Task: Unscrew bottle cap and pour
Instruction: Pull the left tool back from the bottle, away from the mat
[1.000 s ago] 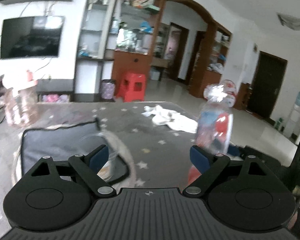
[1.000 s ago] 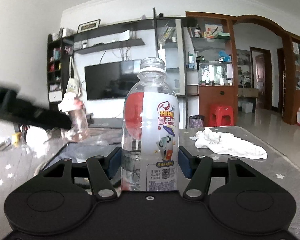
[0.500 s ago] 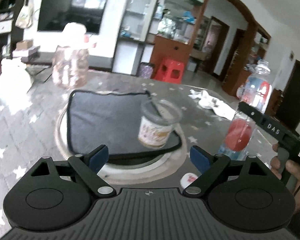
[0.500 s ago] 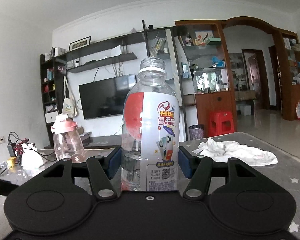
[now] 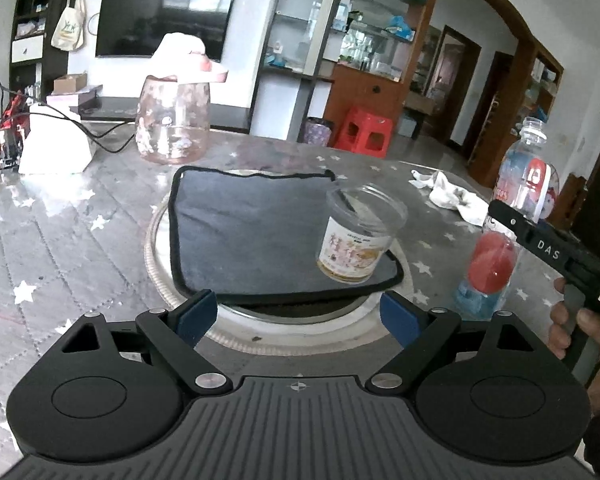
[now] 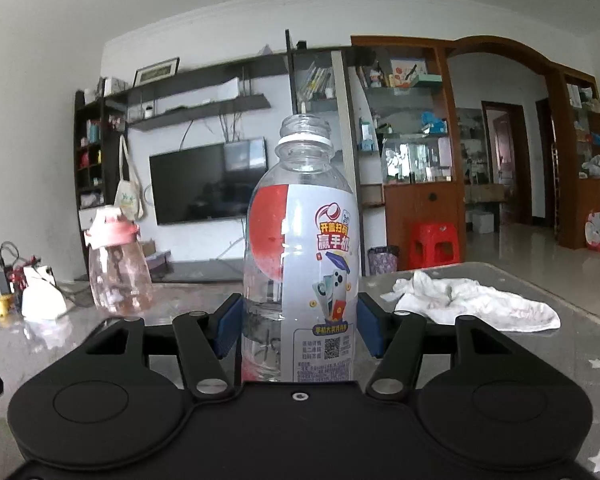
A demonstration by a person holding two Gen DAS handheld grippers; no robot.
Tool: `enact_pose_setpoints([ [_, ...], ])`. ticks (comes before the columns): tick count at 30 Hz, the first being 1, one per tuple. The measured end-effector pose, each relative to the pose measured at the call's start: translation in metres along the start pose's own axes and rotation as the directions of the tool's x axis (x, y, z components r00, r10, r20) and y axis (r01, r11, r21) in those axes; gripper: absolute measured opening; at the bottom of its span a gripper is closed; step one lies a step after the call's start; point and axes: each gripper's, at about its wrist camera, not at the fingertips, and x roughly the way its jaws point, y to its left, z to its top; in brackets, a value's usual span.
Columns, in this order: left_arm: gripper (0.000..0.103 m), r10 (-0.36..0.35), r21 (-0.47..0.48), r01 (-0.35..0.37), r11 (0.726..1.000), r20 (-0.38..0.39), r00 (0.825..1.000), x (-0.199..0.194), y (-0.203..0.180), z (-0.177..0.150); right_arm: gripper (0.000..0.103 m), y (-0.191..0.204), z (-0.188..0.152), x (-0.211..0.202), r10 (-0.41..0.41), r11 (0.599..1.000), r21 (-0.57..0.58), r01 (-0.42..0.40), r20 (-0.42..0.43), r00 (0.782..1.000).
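Left wrist view: left claw (image 5: 298,316) has apparently backed from bottle (image 5: 512,216).

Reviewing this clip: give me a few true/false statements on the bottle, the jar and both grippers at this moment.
1. The bottle has no cap on. True.
2. The right gripper is empty. False: it clamps the bottle upright.
3. The left gripper holds the cap. False: it is open with nothing between its fingers.
4. The clear jar stands on the grey mat. True.
5. The white cloth lies inside the jar. False: it lies on the table.
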Motion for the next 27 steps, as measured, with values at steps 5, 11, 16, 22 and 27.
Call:
enact_pose_setpoints([
  [5, 0.089, 0.001, -0.003, -0.001, 1.0, -0.01, 1.0, 0.0, 0.001, -0.003, 0.063, 0.007, 0.0, -0.004, -0.001, 1.0, -0.016, 0.001, -0.012, 1.0],
  [11, 0.089, 0.001, -0.003, -0.002, 1.0, -0.03, 1.0, 0.002, 0.0, -0.005, 0.063, 0.014, -0.001, -0.009, -0.002, 0.999, -0.036, 0.001, -0.026, 1.0],
  [16, 0.089, 0.024, -0.007, -0.024, 1.0, -0.072, 0.997, 0.007, 0.001, -0.008, 0.063, 0.021, -0.002, -0.013, -0.003, 0.999, -0.053, 0.001, -0.038, 0.999],
  [22, 0.089, 0.082, 0.014, -0.081, 0.997, -0.116, 0.99, 0.014, 0.003, -0.013, 0.063, 0.029, -0.002, -0.017, -0.005, 0.997, -0.072, 0.001, -0.052, 0.999],
  [27, 0.089, 0.117, 0.022, -0.115, 0.993, -0.137, 0.984, 0.018, 0.006, -0.016, 0.065, 0.031, -0.004, -0.017, 0.0, 0.997, -0.078, -0.005, -0.067, 0.998],
])
